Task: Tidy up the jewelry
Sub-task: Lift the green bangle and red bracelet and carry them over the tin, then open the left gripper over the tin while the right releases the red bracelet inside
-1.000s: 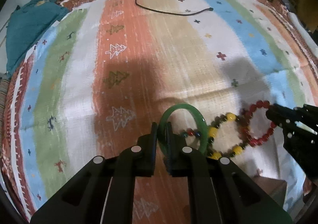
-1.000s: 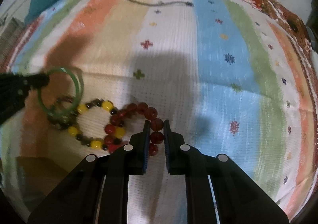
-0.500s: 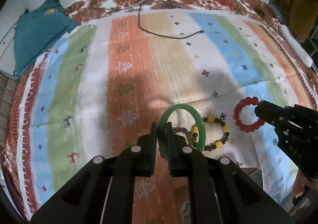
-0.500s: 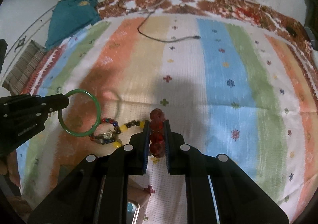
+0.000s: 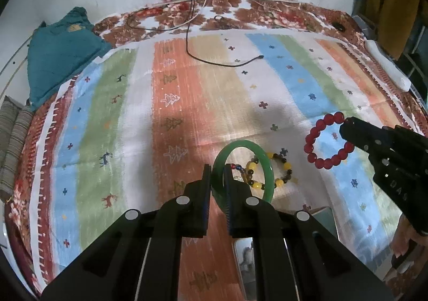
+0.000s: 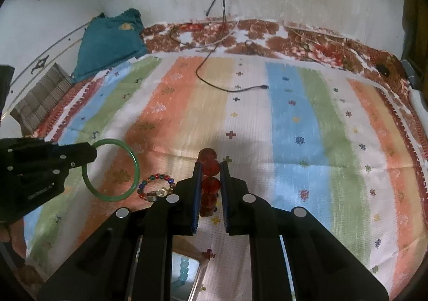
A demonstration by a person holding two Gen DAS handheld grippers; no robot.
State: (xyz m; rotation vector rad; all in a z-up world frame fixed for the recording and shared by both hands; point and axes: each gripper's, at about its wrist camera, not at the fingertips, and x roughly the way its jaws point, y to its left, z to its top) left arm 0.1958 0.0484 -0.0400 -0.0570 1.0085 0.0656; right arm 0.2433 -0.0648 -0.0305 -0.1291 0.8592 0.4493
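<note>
My left gripper is shut on a green bangle and holds it above the striped cloth; the bangle also shows in the right wrist view. My right gripper is shut on a red bead bracelet, which hangs as a ring in the left wrist view. A yellow-and-dark bead bracelet and a small multicoloured bead bracelet lie on the cloth below. A mirrored box with pale blue beads sits under the right gripper.
The striped cloth covers the bed. A black cable lies at the back middle. A teal cloth and a striped cushion lie at the left. A white object lies at the right edge.
Both grippers have risen away from the cloth. The green bangle and the red bracelet have lifted off it. The yellow and multicoloured bracelets stay where they were.
</note>
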